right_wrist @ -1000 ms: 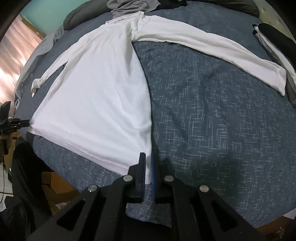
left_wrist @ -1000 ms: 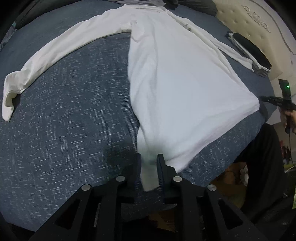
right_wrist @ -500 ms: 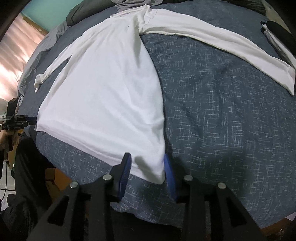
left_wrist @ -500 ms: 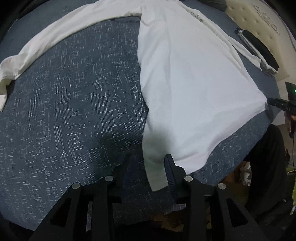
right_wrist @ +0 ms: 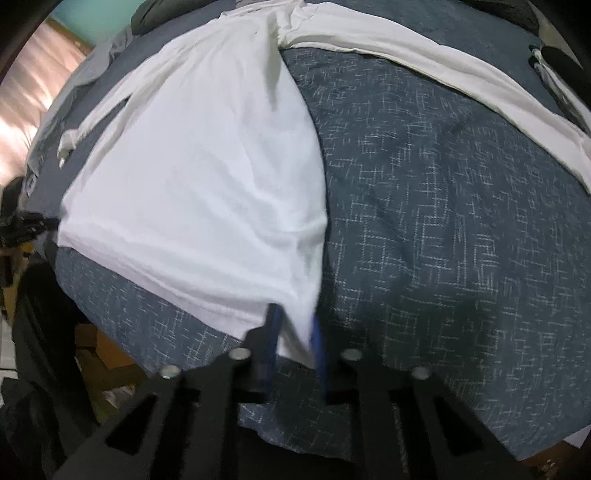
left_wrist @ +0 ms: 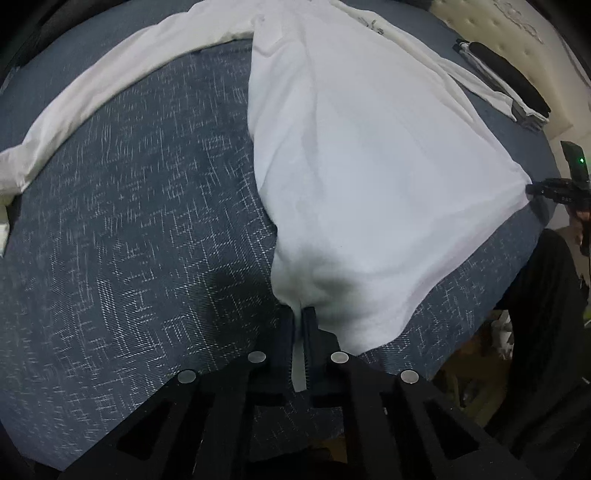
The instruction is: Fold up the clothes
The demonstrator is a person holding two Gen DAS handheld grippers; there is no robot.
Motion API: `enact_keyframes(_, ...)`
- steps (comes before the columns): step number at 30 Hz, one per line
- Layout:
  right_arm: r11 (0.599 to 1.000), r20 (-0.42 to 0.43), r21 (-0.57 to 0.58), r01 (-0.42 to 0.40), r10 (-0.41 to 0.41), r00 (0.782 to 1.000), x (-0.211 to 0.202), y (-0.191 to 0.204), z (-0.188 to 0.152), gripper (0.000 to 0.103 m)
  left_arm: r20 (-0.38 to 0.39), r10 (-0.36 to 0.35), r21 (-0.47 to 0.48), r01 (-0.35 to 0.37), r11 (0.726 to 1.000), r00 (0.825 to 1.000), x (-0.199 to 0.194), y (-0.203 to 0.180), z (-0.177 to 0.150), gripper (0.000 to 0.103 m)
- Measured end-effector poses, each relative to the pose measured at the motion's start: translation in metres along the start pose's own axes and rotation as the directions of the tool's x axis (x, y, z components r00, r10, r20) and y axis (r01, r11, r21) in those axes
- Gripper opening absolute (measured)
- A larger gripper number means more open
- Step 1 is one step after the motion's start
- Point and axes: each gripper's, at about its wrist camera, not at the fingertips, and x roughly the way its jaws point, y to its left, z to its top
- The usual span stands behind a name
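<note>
Shirt: I see a white long-sleeved shirt (left_wrist: 369, 155) lying flat on the bed (left_wrist: 129, 240), its body spread wide, its hem at the bed edge nearest me and its collar at the far end.

Bed: its cover is dark blue with a pale crosshatch pattern, and it shows bare on both sides of the shirt's body.

Left hand-held gripper (left_wrist: 300, 325): my fingers are closed on the shirt's hem corner, and a strip of white cloth runs down between the two black fingers.

Right hand-held gripper (right_wrist: 293, 332): the blue-padded fingers stand slightly apart with the shirt's other hem corner between them. The picture is blurred here, so I cannot tell whether they pinch the cloth.

Sleeves: in the left wrist view one sleeve (left_wrist: 110, 77) stretches out from the shirt's shoulder across the bed cover, well away from the body. In the right wrist view the other sleeve (right_wrist: 461, 81) reaches out the same way on the opposite side of the shirt.

Folded pile: a dark and pale stack of clothes (left_wrist: 506, 88) sits at the far side of the bed beyond the shirt, near a cream tufted headboard (left_wrist: 517, 33).

Person: a leg in dark trousers (left_wrist: 543, 295) stands beside the bed, near the shirt's hem.
</note>
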Motion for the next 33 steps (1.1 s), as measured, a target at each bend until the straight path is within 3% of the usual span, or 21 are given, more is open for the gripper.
enact_keyframes(6, 0.999, 0.06, -0.039, 0.014, -0.012, 0.998, -0.034, 0.009, -0.001, 0.004, 0.013, 0.02, 0.032, -0.02, 0.999, 1.0, -0.022, 0.0, -0.01, 0.004)
enact_keyframes(11, 0.997, 0.057, -0.065, 0.027, -0.024, 0.998, -0.046, 0.015, -0.004, 0.004, 0.025, 0.022, 0.059, -0.024, 0.998, 0.999, -0.037, 0.0, -0.018, 0.004)
enact_keyframes(22, 0.997, -0.028, -0.044, 0.067, -0.069, 0.997, -0.002, 0.009, -0.016, 0.003, -0.012, 0.016, 0.031, -0.016, 0.999, 1.0, -0.015, 0.003, -0.011, 0.004)
enact_keyframes(33, 0.998, -0.05, -0.049, 0.027, -0.03, 0.998, 0.006, 0.007, -0.014, 0.004, -0.029, 0.013, 0.02, -0.012, 1.0, 1.0, 0.0, 0.004, -0.011, 0.005)
